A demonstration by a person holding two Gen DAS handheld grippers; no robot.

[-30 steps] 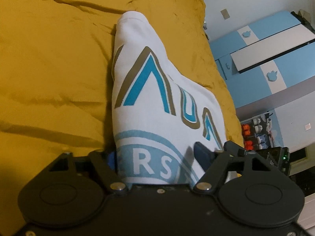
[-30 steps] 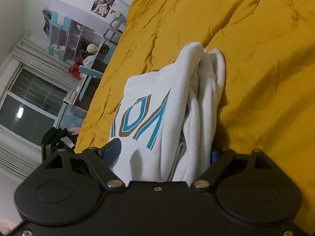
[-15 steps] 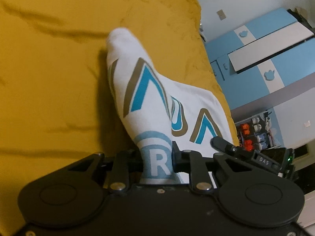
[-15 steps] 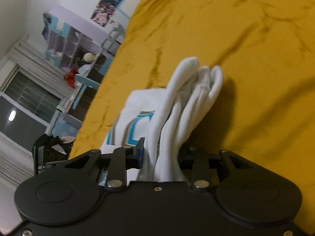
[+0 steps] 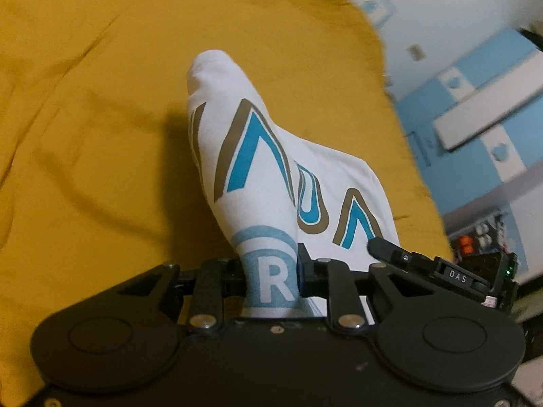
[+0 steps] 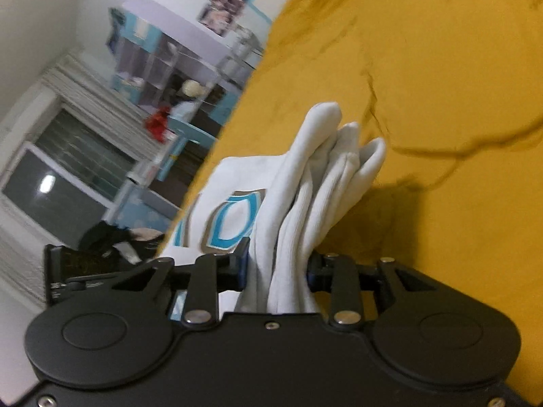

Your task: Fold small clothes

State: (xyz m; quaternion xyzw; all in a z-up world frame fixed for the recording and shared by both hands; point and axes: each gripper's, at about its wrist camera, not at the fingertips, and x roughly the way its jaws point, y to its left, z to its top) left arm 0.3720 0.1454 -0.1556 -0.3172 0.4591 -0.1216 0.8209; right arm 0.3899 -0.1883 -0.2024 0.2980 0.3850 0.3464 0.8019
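A small white garment [image 5: 258, 169] with blue and brown lettering lies bunched over a mustard-yellow bedspread [image 5: 101, 118]. My left gripper [image 5: 269, 271] is shut on its printed edge, at the blue circle with the letter R. My right gripper [image 6: 276, 268] is shut on the other end, where the white cloth [image 6: 315, 183] is gathered into thick folds. The other gripper shows at the right in the left wrist view [image 5: 441, 271] and at the left in the right wrist view [image 6: 78, 268]. The garment is lifted and casts a shadow on the bedspread.
The bedspread [image 6: 441, 101] fills most of both views. A blue and white wardrobe [image 5: 482, 129] stands beyond the bed's right edge. A shelf unit [image 6: 176, 64], a window [image 6: 64, 183] and a blue chair [image 6: 183, 139] stand beyond the left edge.
Both grippers closed on the garment, pinching its two ends, and lifted it a little off the bedspread. The cloth went from spread and flat to gathered between the fingers.
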